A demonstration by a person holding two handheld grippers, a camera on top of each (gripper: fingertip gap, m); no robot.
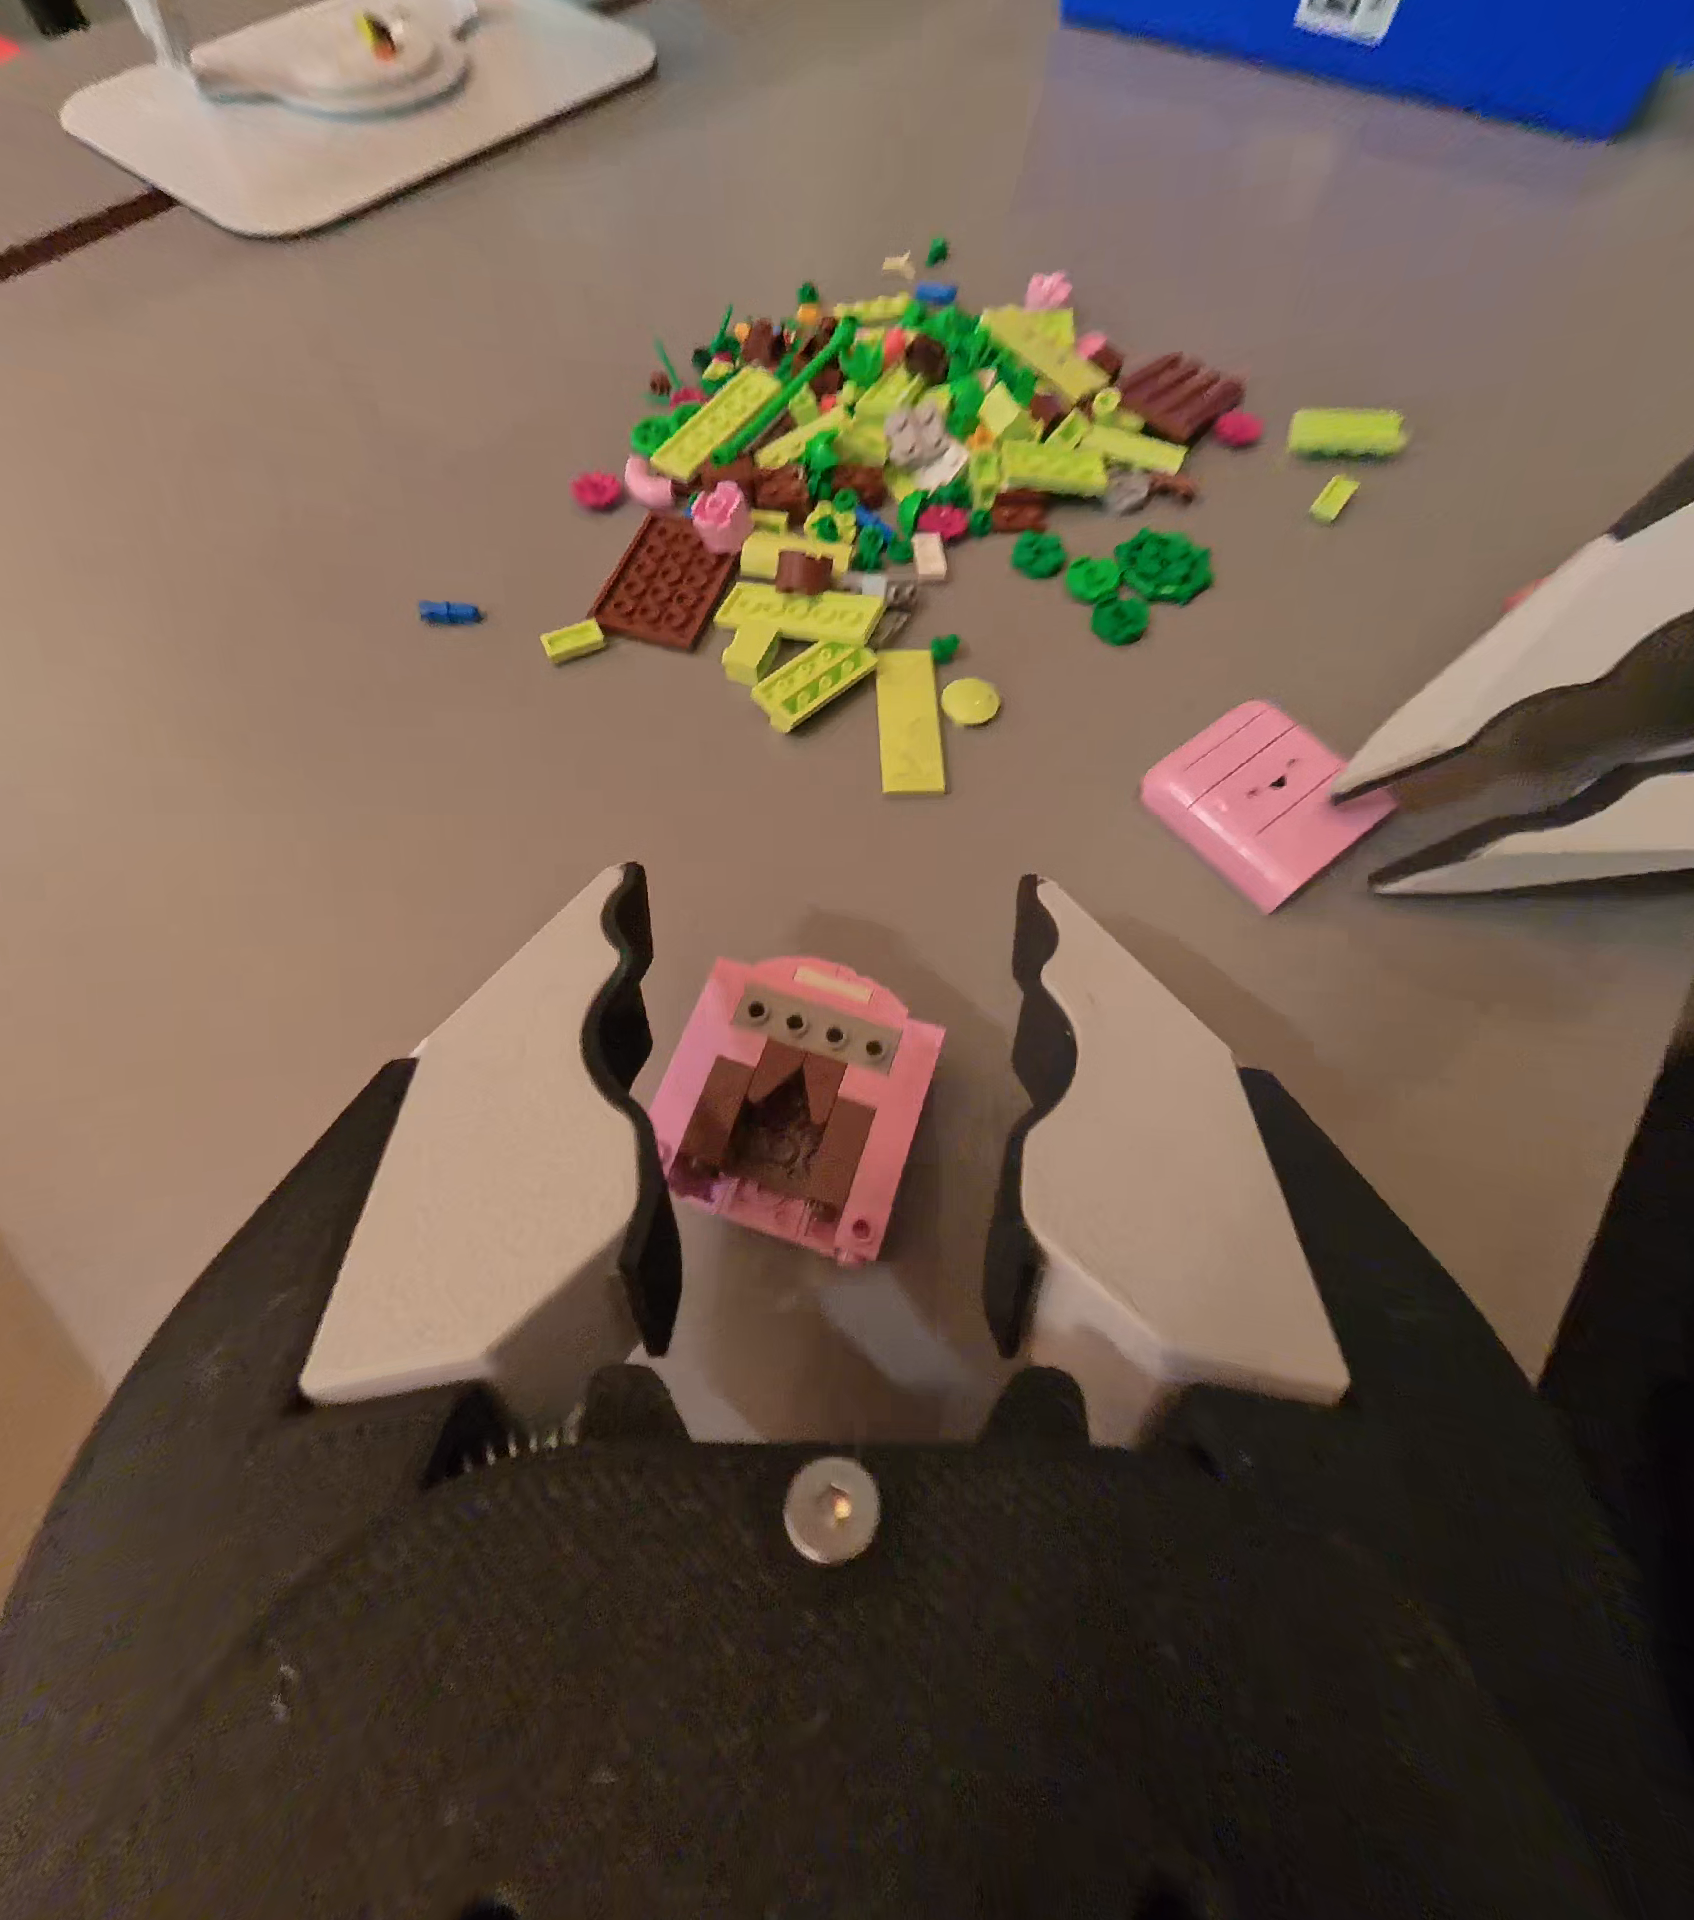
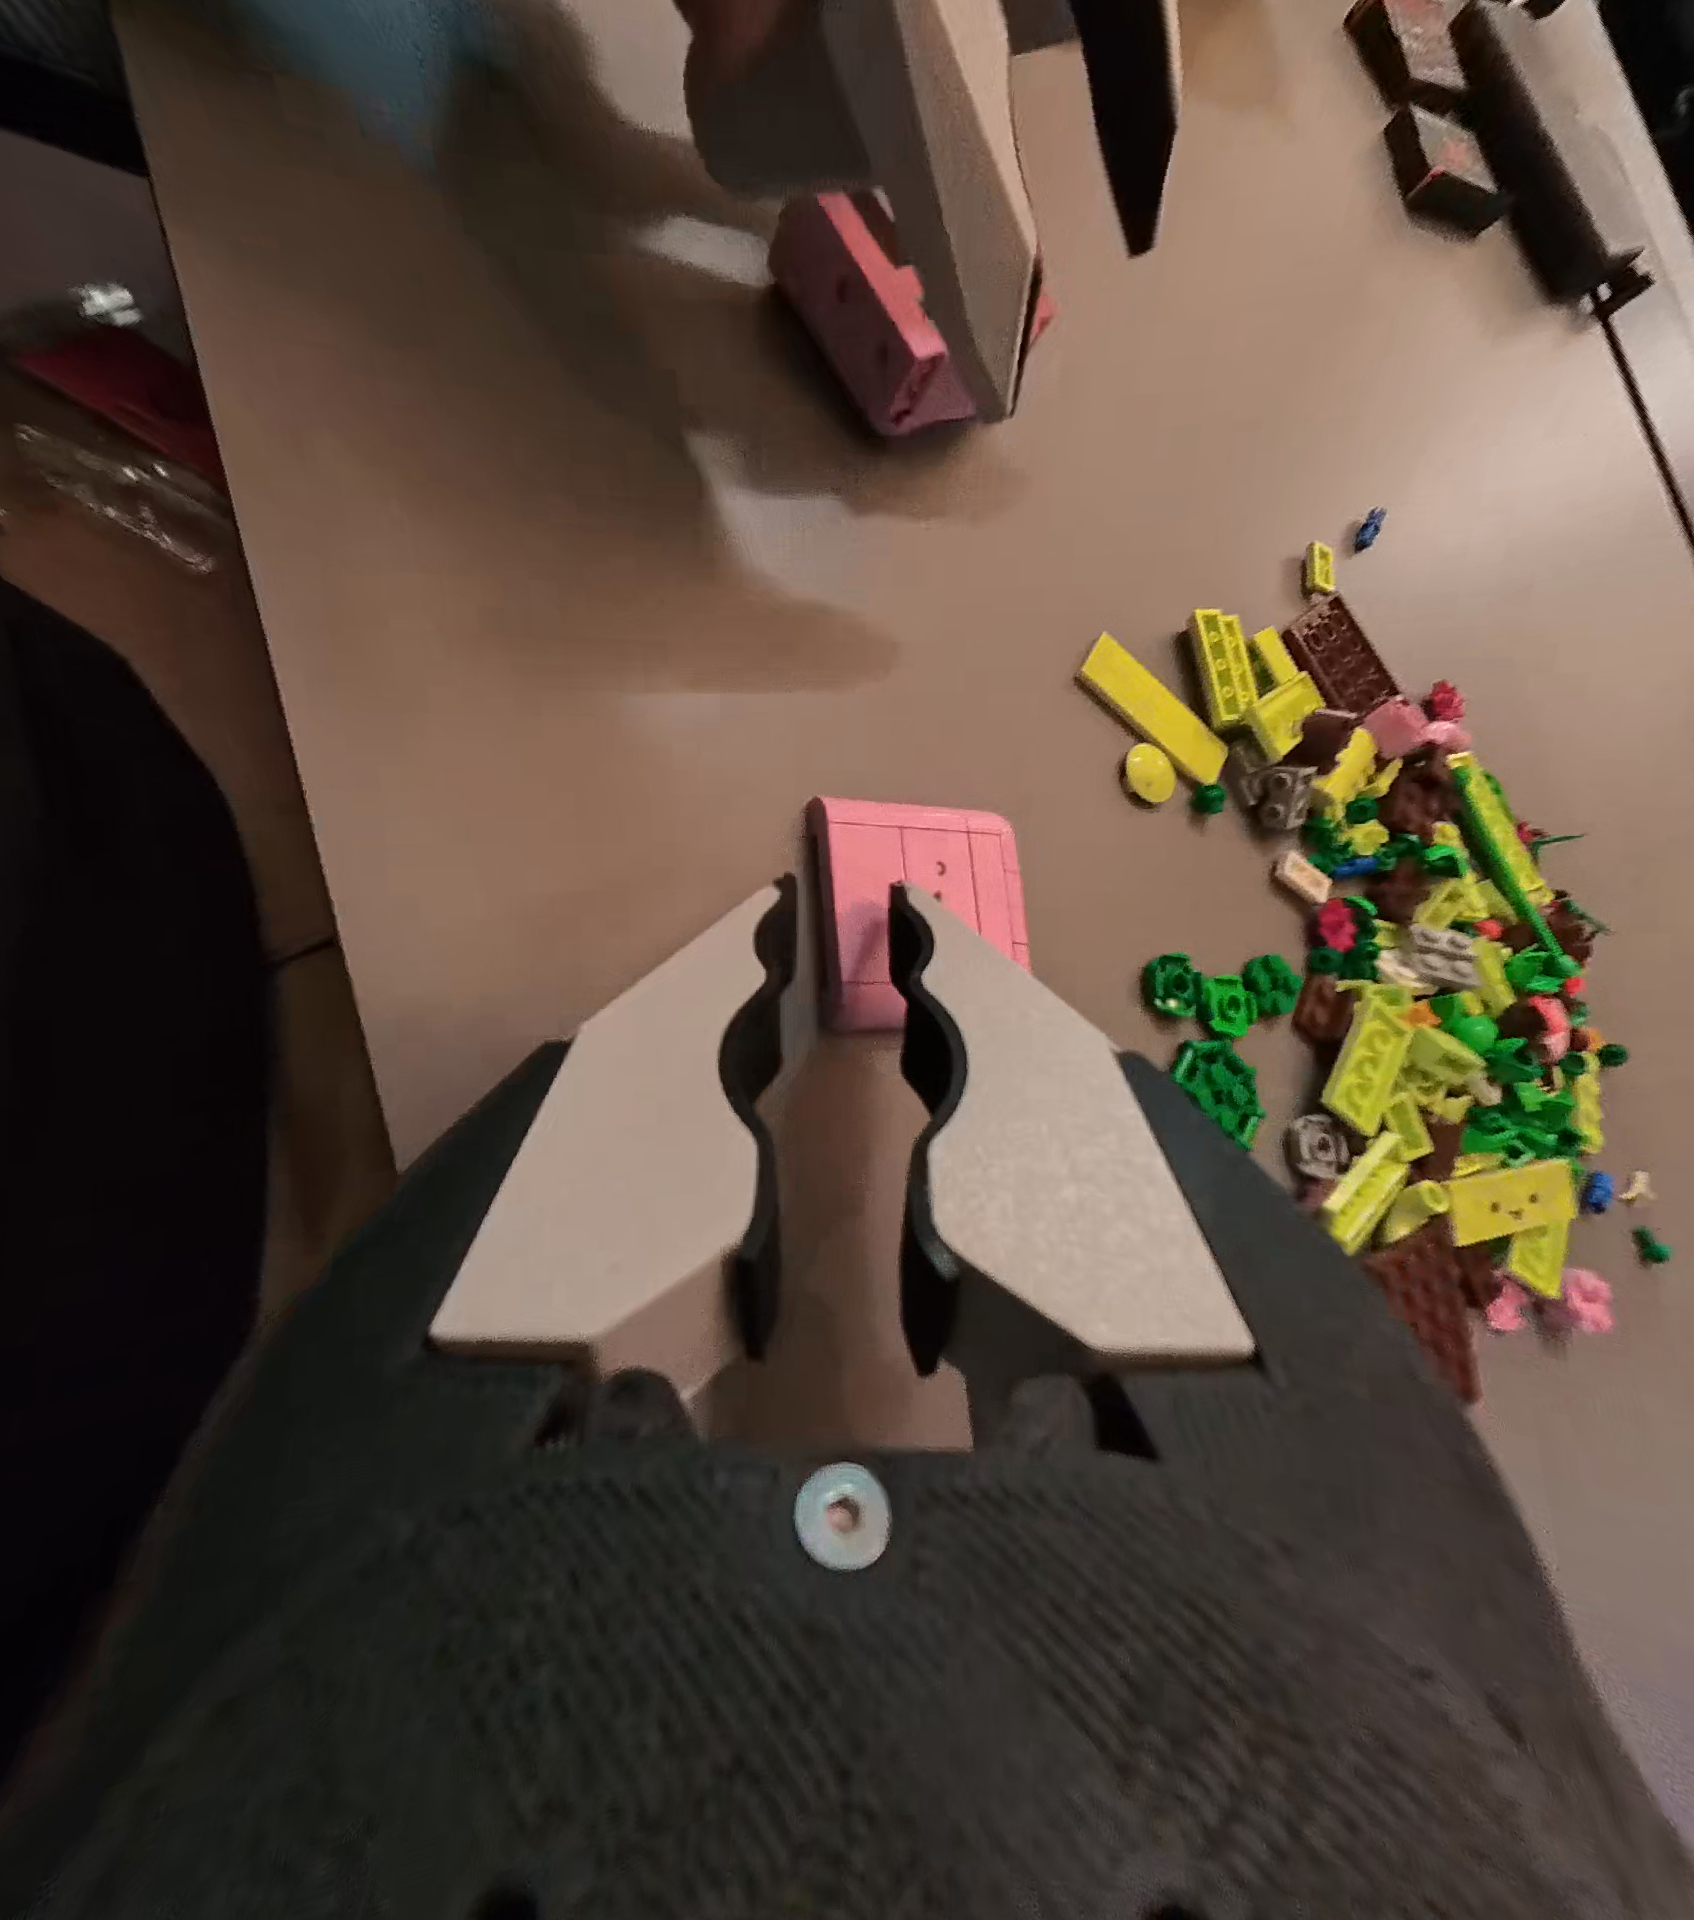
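My left gripper is open and straddles a small pink brick build with brown pieces and a grey studded strip. The build rests on the grey table against the left finger. It also shows blurred in the right wrist view, beside the left gripper. My right gripper has a narrow gap between its fingers. One fingertip lies on a flat pink plate piece, the other beside its edge. The plate and right gripper also show in the left wrist view.
A pile of lime, green, brown and pink bricks lies mid-table. A white stand base and a blue bin sit at the far edge. Dark blocks and a crinkled plastic bag lie by the table sides.
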